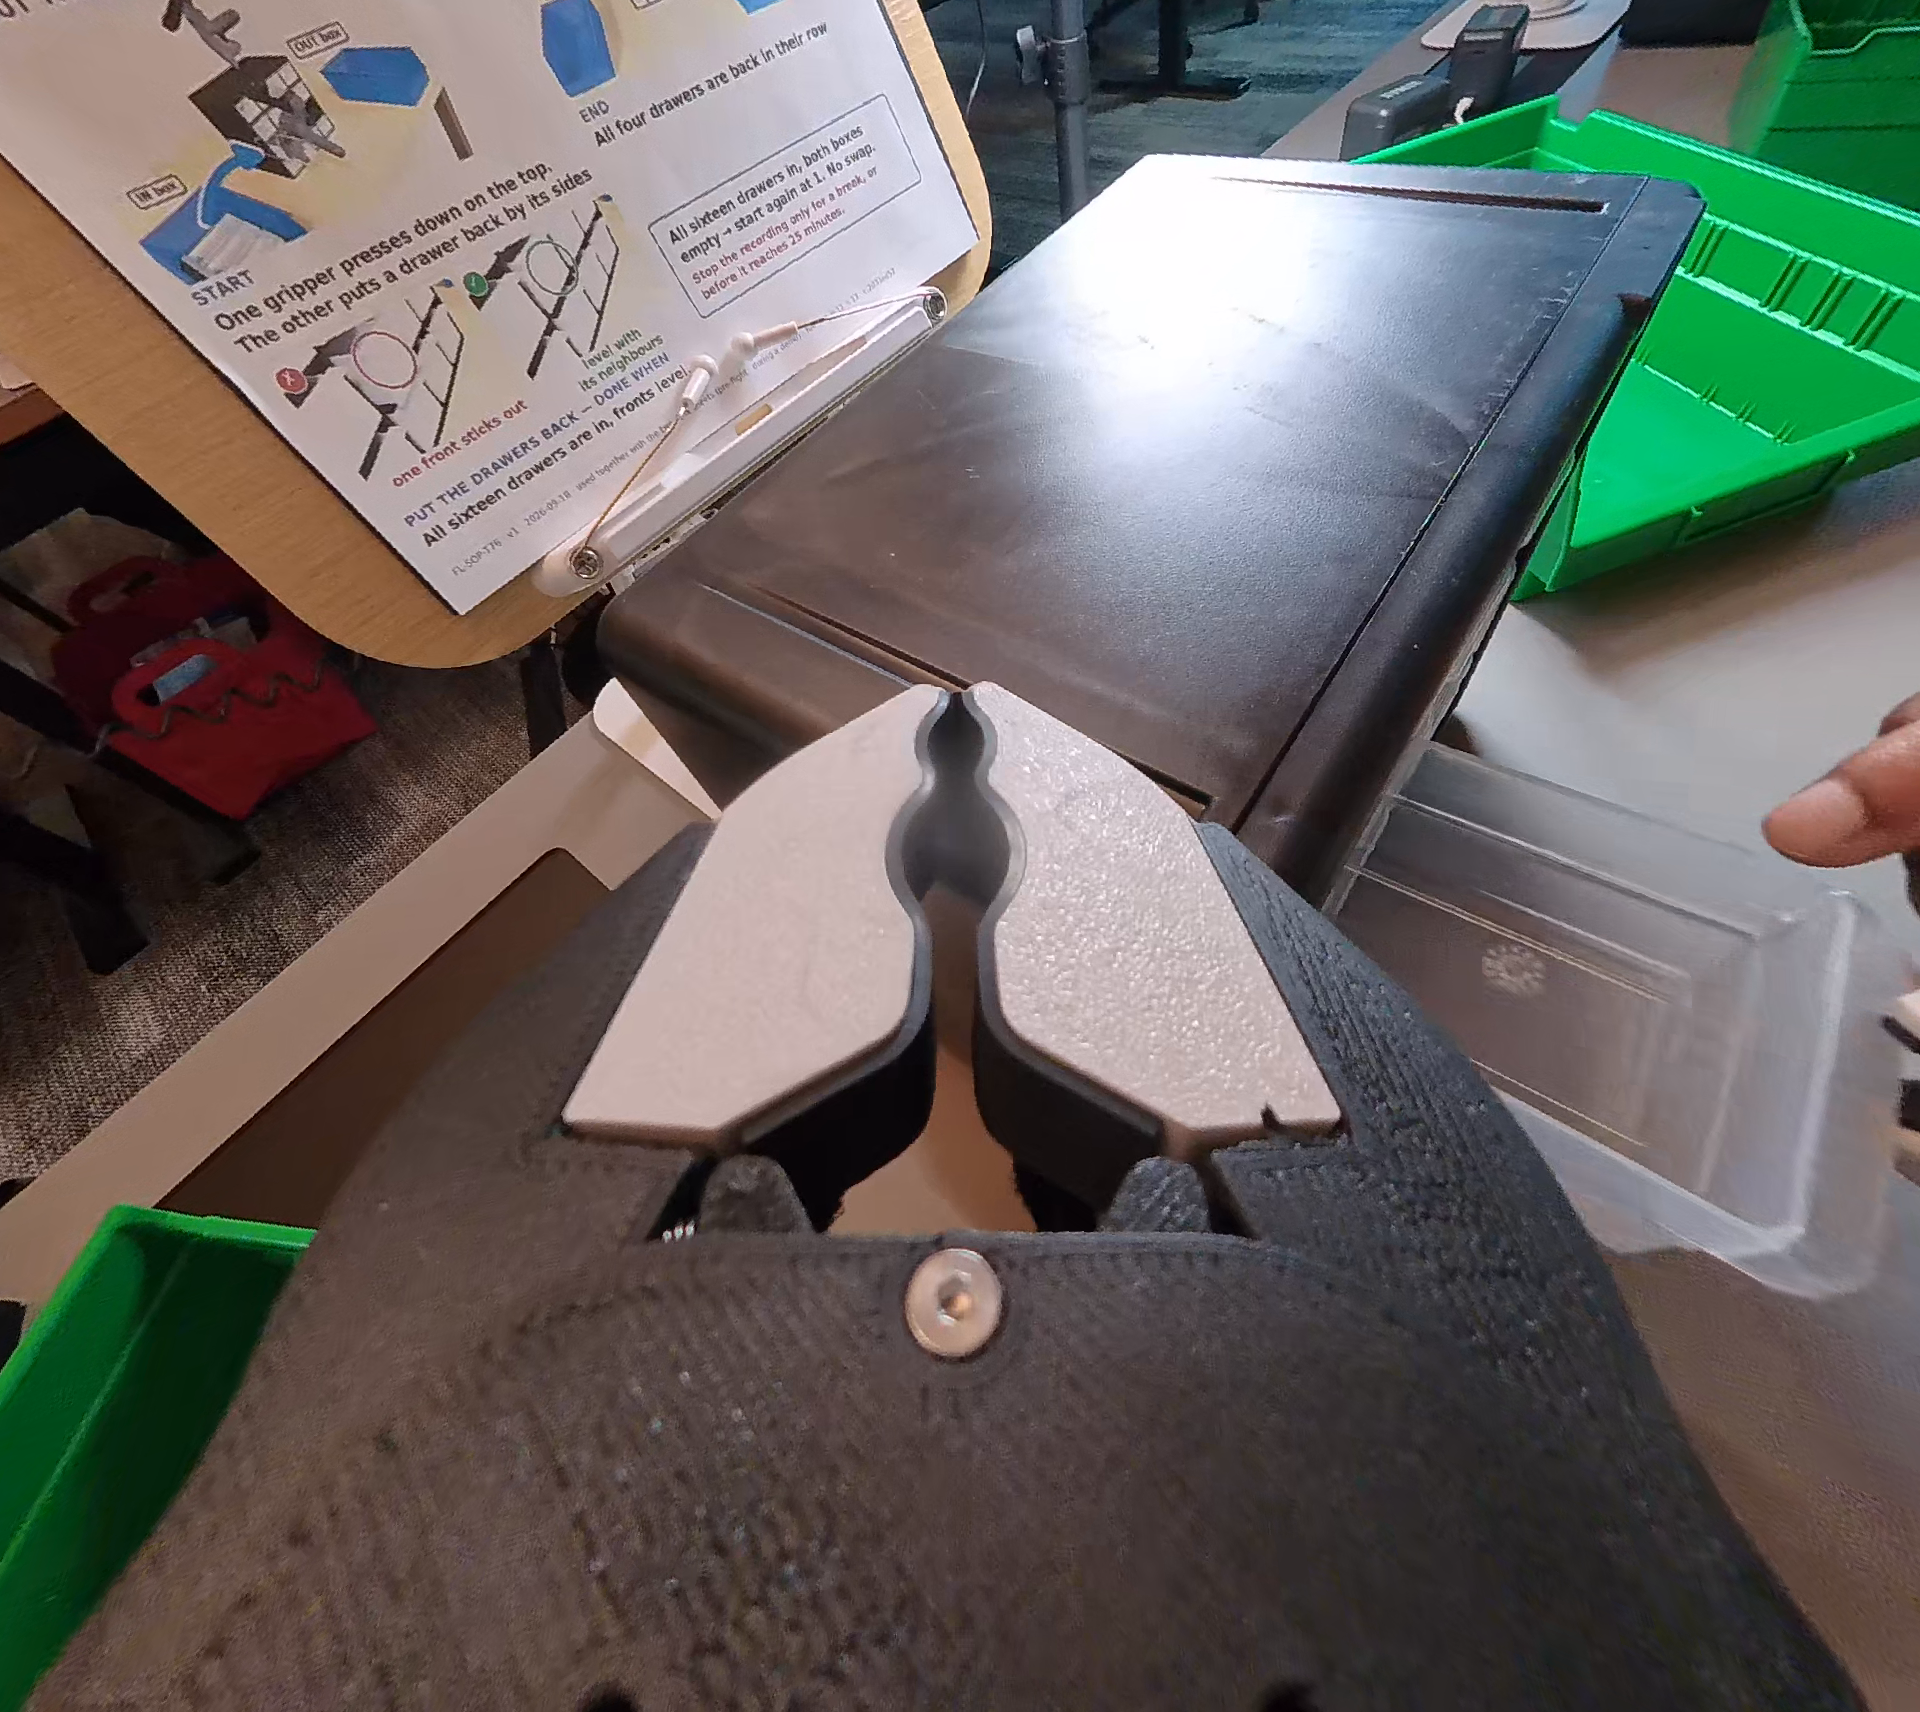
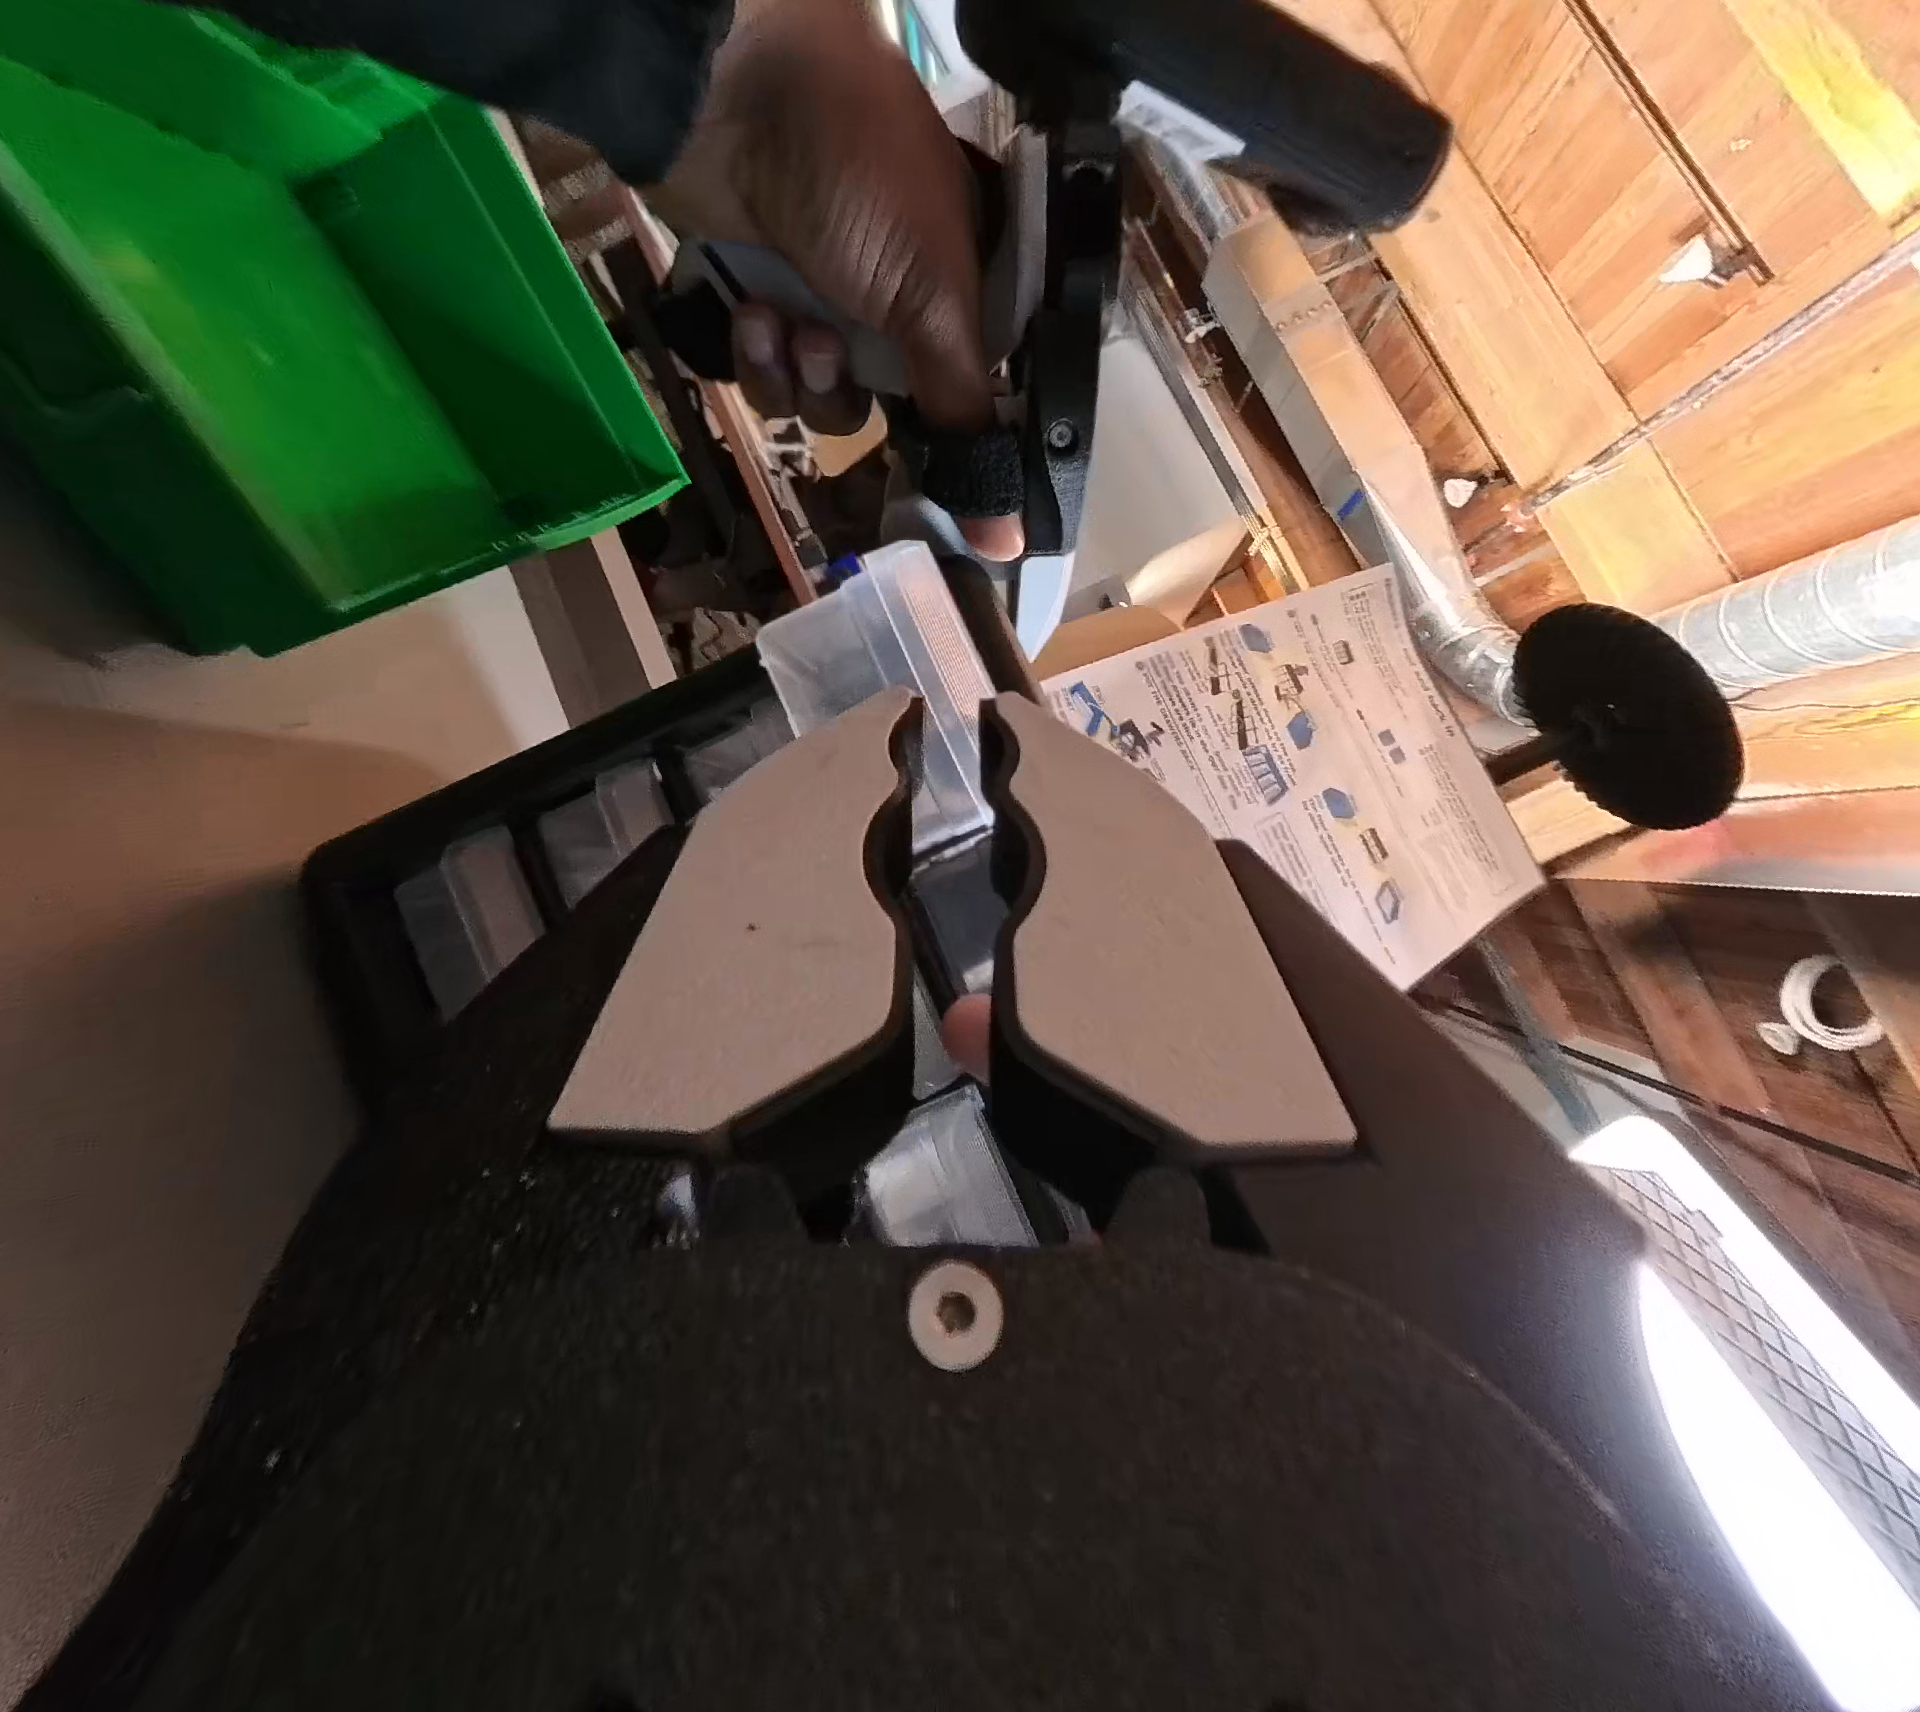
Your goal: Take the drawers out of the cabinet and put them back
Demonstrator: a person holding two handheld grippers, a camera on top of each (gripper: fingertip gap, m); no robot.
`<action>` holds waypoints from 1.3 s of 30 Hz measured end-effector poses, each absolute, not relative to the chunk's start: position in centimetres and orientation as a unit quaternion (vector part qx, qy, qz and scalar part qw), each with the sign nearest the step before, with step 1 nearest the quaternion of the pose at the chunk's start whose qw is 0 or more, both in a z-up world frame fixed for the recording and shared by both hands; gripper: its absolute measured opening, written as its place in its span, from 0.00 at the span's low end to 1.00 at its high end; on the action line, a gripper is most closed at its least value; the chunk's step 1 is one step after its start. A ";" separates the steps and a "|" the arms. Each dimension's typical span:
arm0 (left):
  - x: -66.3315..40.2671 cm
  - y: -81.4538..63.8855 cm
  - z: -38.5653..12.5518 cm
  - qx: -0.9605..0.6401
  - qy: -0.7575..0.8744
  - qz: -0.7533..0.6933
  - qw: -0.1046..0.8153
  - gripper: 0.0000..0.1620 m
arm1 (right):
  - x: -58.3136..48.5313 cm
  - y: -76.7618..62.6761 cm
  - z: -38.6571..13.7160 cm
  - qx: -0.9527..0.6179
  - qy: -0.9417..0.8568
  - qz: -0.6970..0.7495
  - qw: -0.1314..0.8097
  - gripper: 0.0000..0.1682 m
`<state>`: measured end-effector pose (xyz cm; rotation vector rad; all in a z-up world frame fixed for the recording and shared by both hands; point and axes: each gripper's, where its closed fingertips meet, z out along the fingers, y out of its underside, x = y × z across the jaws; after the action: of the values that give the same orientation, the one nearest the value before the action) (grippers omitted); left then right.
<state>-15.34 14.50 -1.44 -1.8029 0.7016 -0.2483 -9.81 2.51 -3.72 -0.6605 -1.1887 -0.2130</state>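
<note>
With the left gripper [image 1: 958, 712], jaws closed empty, pressing the black cabinet [image 1: 1195, 436] top, the right gripper [image 2: 951, 717], jaws narrowly clamping the clear drawer [image 1: 1621, 1018], should draw it straight out.

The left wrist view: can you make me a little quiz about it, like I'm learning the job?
1. True or false: the left gripper is shut, with nothing between its fingers.
2. What colour is the big plastic bin on the right? A blue, B green, C red.
3. Fill in: the clear drawer sticks out of the black ____.

Key: 1 true. 2 B. 3 cabinet.
</note>
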 end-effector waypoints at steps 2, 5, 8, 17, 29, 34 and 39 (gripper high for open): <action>-15.3 14.5 -1.4 -0.765 0.298 -0.104 0.561 0.00 | -9.8 1.9 -3.4 -0.308 -0.557 -0.075 0.768 0.09; -15.3 14.5 -1.4 -0.765 0.298 -0.104 0.561 0.00 | -10.1 2.0 -3.5 -0.341 -0.580 -0.041 0.738 0.19; -15.3 14.5 -1.4 -0.765 0.299 -0.104 0.561 0.00 | -10.2 2.6 -3.8 -0.367 -0.598 -0.030 0.712 0.25; -15.3 14.5 -1.4 -0.765 0.300 -0.101 0.561 0.00 | -10.3 3.1 -4.4 -0.391 -0.665 0.023 0.636 0.13; -15.3 14.5 -1.4 -0.764 0.300 -0.101 0.562 0.00 | -9.0 -0.4 -3.8 -0.354 -0.732 0.106 0.572 0.12; -15.3 14.5 -1.4 -0.764 0.302 -0.100 0.561 0.00 | -8.6 -1.0 -3.5 -0.349 -0.747 0.094 0.558 0.11; -15.2 14.4 -1.4 -0.763 0.304 -0.102 0.561 0.00 | -8.8 -1.2 -3.5 -0.347 -0.771 0.078 0.528 0.11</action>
<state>-15.22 14.44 -1.43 -1.7983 0.7167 -0.2415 -8.84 -1.21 -3.53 -0.8286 -1.8426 0.1872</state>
